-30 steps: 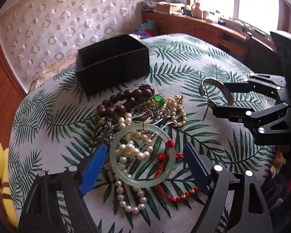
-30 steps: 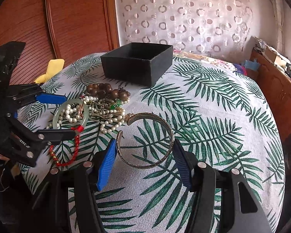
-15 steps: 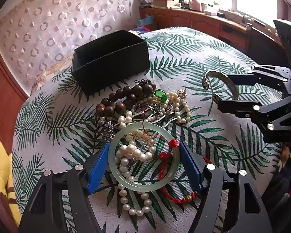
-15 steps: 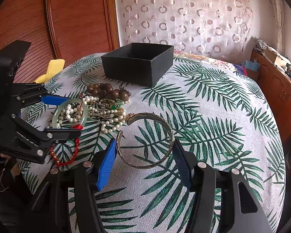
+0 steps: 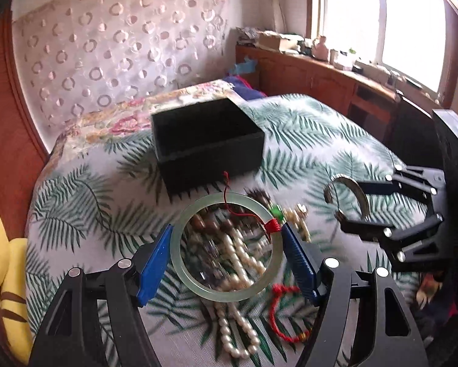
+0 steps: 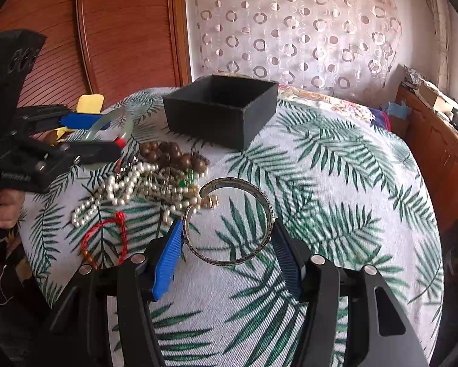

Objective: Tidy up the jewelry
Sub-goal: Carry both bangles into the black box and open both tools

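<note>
A black open-topped box sat on a table covered in a palm-leaf cloth. In front of the box, toward the camera, lay a tangle of jewelry: dark wooden beads, a pearl strand and, nearest the camera, a red cord bracelet. Nearer the camera than the box, the right gripper held an open metal cuff bracelet clamped between its blue pads. Left of the box, the left gripper held a pale green bangle, apparently lifted clear of the pile, though blur obscured this.
</note>
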{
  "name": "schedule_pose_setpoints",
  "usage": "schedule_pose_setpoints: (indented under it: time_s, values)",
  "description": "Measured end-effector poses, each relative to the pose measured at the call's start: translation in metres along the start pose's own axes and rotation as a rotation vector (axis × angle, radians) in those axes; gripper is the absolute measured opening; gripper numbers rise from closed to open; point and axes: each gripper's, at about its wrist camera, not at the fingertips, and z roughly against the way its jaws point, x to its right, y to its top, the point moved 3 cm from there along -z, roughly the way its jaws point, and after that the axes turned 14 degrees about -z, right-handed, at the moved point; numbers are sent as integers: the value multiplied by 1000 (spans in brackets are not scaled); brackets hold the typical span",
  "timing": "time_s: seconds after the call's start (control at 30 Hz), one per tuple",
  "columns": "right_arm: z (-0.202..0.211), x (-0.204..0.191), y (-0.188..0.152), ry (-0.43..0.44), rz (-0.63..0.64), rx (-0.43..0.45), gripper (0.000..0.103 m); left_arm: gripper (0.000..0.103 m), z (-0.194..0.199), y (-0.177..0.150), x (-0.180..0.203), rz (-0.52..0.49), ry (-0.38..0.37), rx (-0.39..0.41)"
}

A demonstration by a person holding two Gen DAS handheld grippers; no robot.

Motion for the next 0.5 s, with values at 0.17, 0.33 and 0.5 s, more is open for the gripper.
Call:
schedule_pose_setpoints:
  time_s: [0.17,0.33,0.5]
  values:
    - [1,-2,18,-3,17,27,61,68,-6,22,-21,34,12,46]
    - [2,-6,40,-8,30,55,61,68,-22,42,-38,50,32,65]
    - [5,-7,55,-12,35,75,61,68,-38,59,-54,83,25,73]
